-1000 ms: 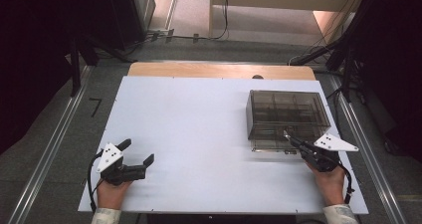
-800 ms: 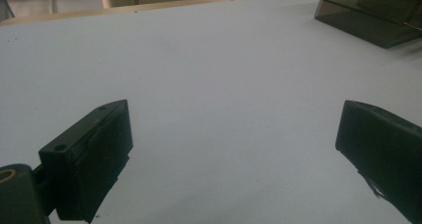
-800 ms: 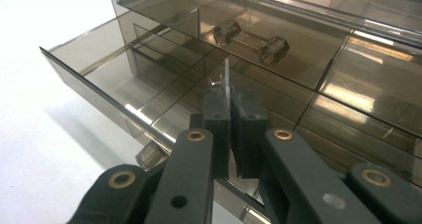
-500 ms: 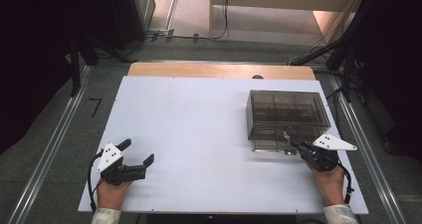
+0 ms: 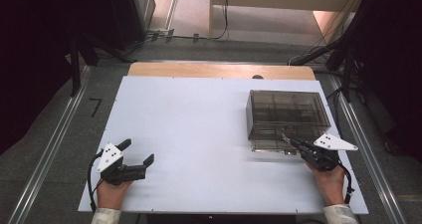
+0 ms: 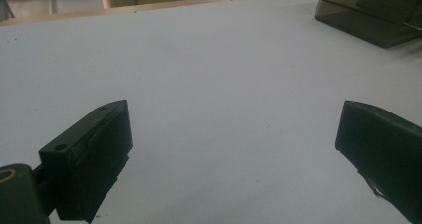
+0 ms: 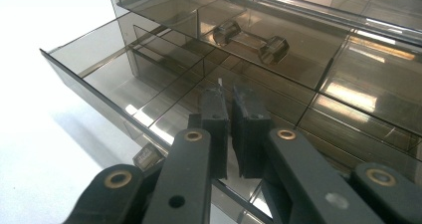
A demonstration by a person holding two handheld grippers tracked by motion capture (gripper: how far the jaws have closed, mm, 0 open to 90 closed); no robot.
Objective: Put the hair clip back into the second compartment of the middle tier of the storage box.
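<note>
- White board (image 5: 199,129) covers the table, and a strip of light wood (image 5: 219,70) shows along its far edge.
- At the left, the left gripper (image 5: 137,157) rests low on the board near the close edge, held by the person's left hand (image 5: 110,194). Its jaws stand wide apart with only bare board between them, so it is released and holds nothing; the left gripper view shows this too (image 6: 234,134).
- Nothing stands between the left gripper and the box; the middle of the board is bare.
- At the right, one smoky transparent plastic drawer box (image 5: 286,115) stands on the board, near the right edge and well apart from the left gripper.
- One drawer (image 7: 164,84) of this box, the lowest, is pulled out toward the person. Thin walls divide it into several compartments, and those I can see hold nothing.
- Above it, a closed drawer front carries one clear handle (image 7: 251,41).
- The right gripper (image 5: 284,137), held by the right hand (image 5: 331,181), reaches over the front wall of the open drawer. Its jaws are almost together, with a narrow slit between the pads (image 7: 214,114). A small pale sliver shows at the tips; what it is I cannot tell.
- Counted: two grippers, two hands, one box, one open drawer.
</note>
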